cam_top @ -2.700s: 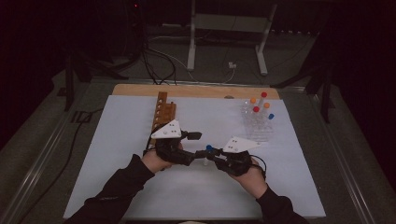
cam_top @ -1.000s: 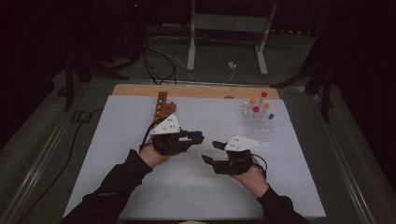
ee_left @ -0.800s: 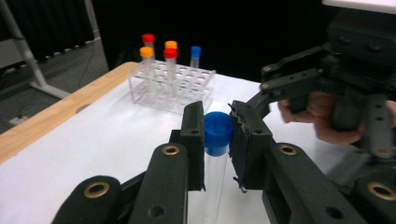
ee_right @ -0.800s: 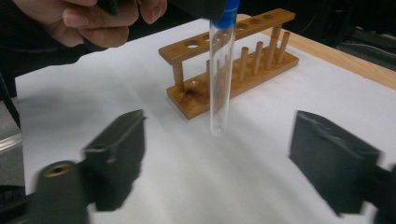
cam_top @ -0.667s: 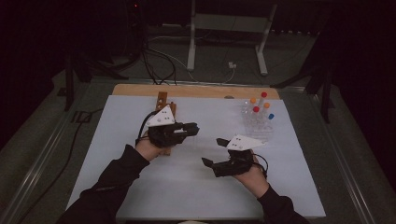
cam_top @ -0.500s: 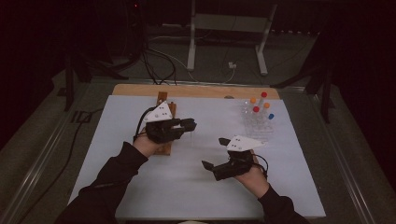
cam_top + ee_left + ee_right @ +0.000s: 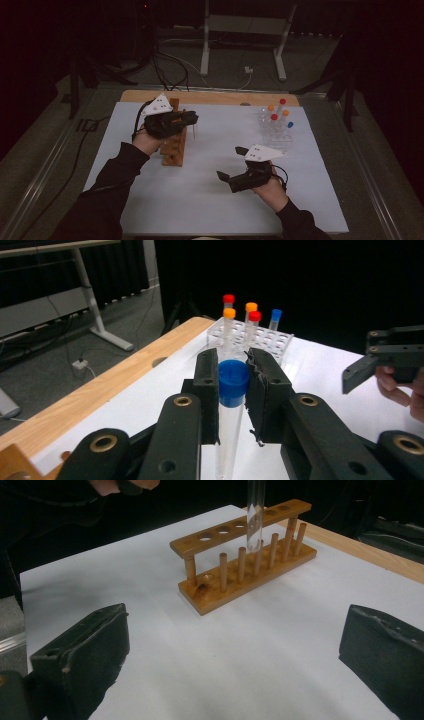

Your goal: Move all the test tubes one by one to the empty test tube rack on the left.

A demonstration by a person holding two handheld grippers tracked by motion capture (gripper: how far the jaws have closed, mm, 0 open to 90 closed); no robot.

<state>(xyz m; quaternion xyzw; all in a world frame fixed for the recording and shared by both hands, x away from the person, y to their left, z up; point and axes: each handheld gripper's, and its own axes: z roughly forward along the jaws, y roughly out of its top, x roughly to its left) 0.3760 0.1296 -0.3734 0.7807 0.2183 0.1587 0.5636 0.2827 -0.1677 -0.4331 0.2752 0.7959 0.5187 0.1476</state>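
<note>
White paper covers the counter (image 7: 200, 200). Left hand-held gripper (image 7: 232, 385) clamps a blue-capped tube (image 7: 231, 410) above the wooden rack (image 7: 175, 145); right hand-held gripper (image 7: 239, 165), jaws just opened wide, holds nothing.

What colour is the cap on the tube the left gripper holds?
Blue. The cap sits between the left gripper's fingers, clearest in the left gripper view.

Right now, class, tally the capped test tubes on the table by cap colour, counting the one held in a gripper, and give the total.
Orange caps: 2
Red caps: 2
Blue caps: 2, one in the clear rack and one clamped in the left gripper
Total: 6 tubes
</note>
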